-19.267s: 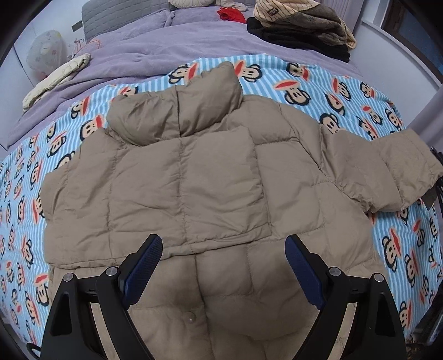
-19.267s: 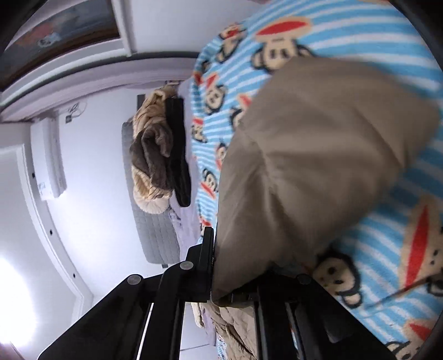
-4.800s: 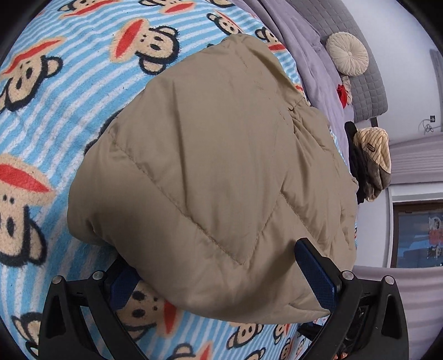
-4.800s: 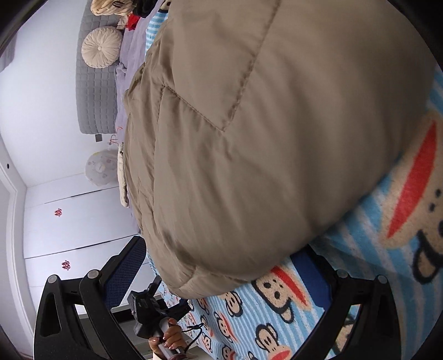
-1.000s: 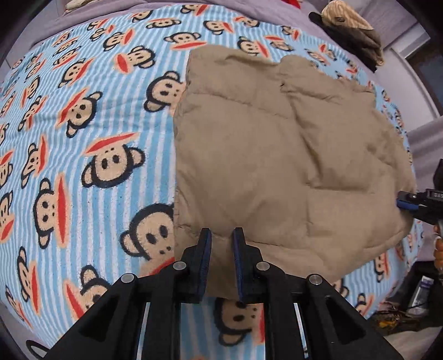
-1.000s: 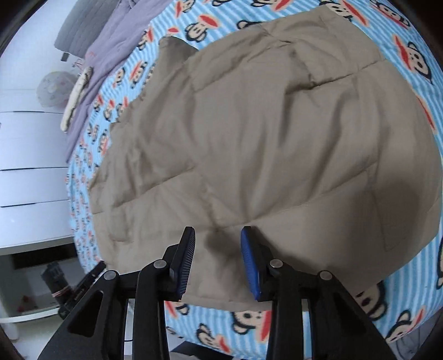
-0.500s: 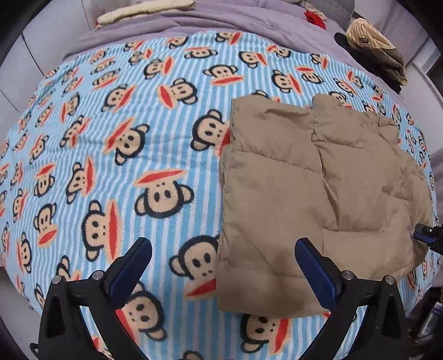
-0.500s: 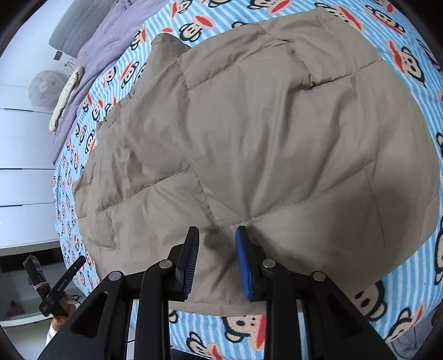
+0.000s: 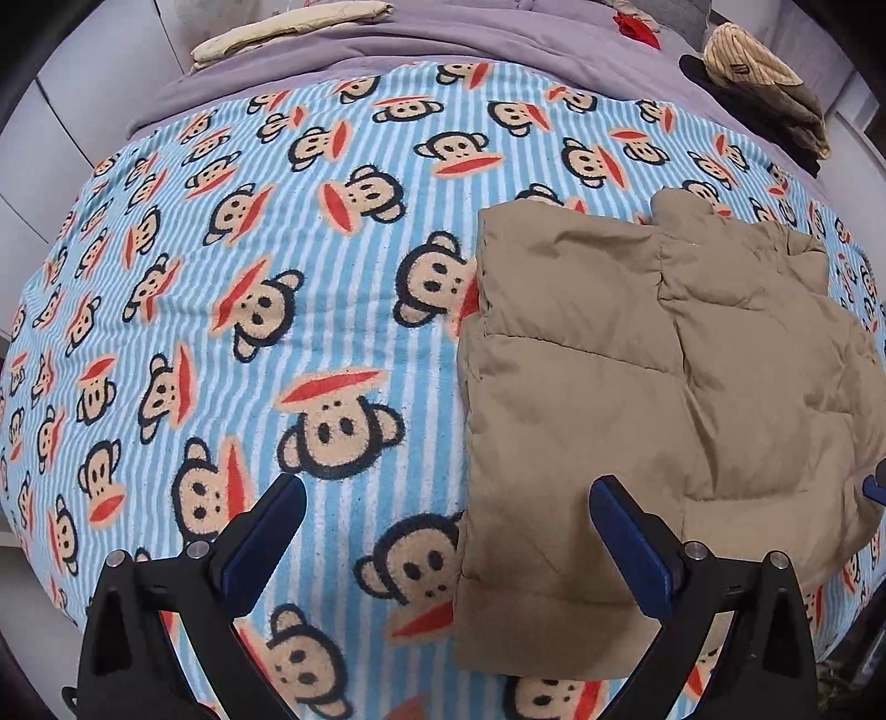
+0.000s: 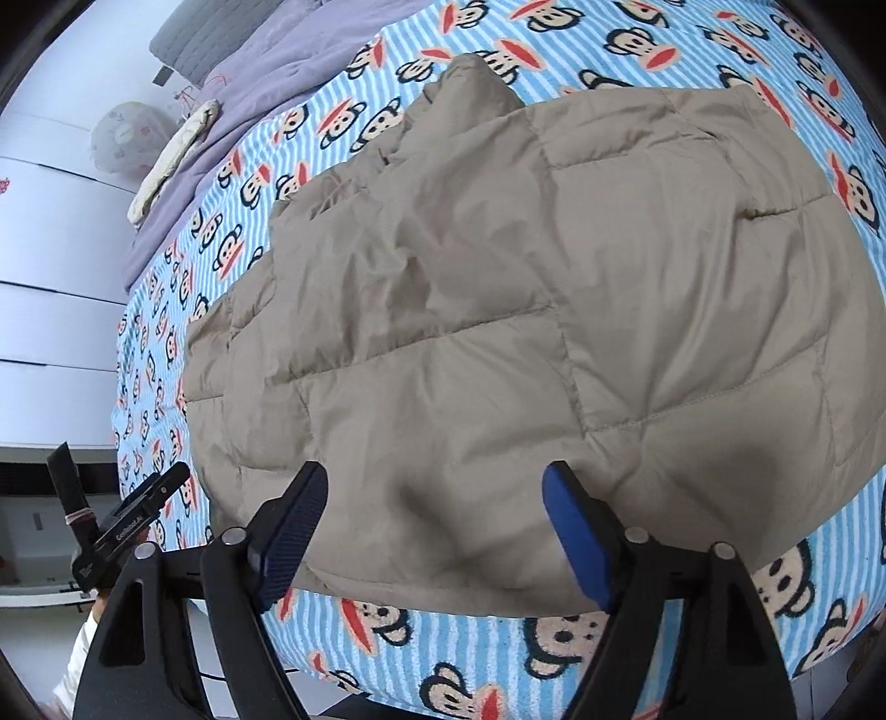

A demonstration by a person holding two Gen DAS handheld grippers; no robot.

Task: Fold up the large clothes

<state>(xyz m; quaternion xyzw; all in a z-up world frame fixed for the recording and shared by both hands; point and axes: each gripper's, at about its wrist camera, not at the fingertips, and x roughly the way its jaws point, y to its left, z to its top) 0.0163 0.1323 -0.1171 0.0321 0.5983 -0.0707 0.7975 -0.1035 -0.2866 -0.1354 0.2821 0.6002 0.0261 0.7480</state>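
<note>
A tan quilted puffer jacket (image 9: 653, 387) lies folded into a compact rectangle on a blue striped monkey-print blanket (image 9: 277, 277). It fills most of the right wrist view (image 10: 526, 310). My left gripper (image 9: 443, 531) is open and empty, raised above the blanket at the jacket's near left edge. My right gripper (image 10: 432, 520) is open and empty, held just above the jacket's near edge. The left gripper also shows at the lower left of the right wrist view (image 10: 116, 531).
A purple duvet (image 9: 443, 50) covers the far part of the bed. A folded cream cloth (image 9: 288, 27) lies on it at the back left. A pile of brown and black clothes (image 9: 764, 83) sits at the back right. White drawers (image 10: 50, 277) stand beside the bed.
Both grippers have opened and let go of the jacket. The left gripper has pulled back and up, so more blanket shows. The jacket stays folded on the bed.
</note>
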